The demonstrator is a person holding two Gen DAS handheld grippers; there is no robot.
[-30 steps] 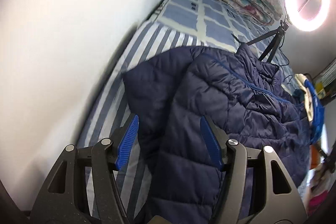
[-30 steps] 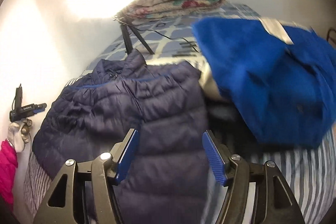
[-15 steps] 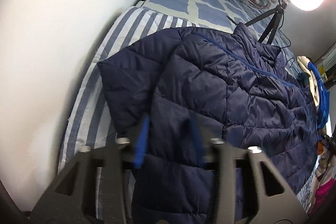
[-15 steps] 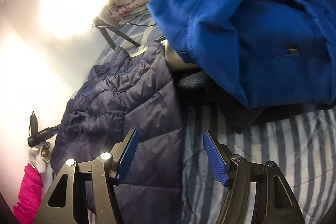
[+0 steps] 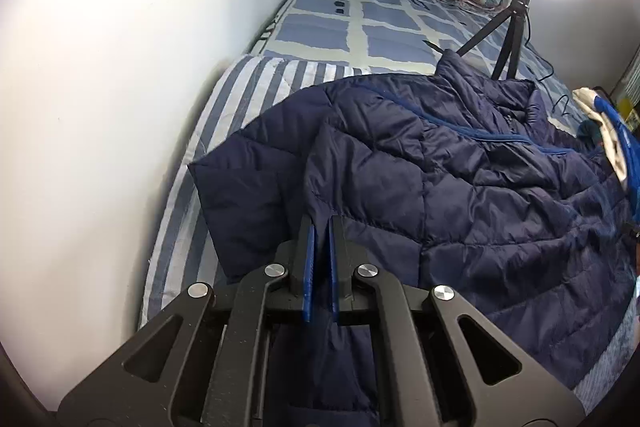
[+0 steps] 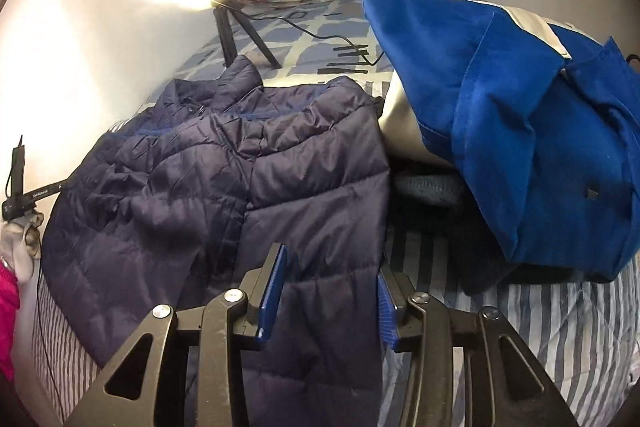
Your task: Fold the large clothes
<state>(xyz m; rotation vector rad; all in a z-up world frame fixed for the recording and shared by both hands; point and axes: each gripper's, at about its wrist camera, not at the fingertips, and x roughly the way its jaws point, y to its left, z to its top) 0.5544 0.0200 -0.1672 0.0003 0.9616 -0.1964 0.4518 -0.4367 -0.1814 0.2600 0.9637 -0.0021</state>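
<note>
Left claw (image 5: 320, 227) was clenched on a pinched fold at the hem edge of the navy quilted puffer jacket (image 5: 460, 187), which lay spread across the blue-and-white striped bed cover (image 5: 240, 95), its collar toward the ring-light tripod (image 5: 508, 39). Right claw (image 6: 330, 267) was closing, with the jacket's other hem edge between its blue pads (image 6: 274, 283); whether they pressed it, could not tell. Just right of the jacket lay a crumpled bright blue garment (image 6: 520, 115).
</note>
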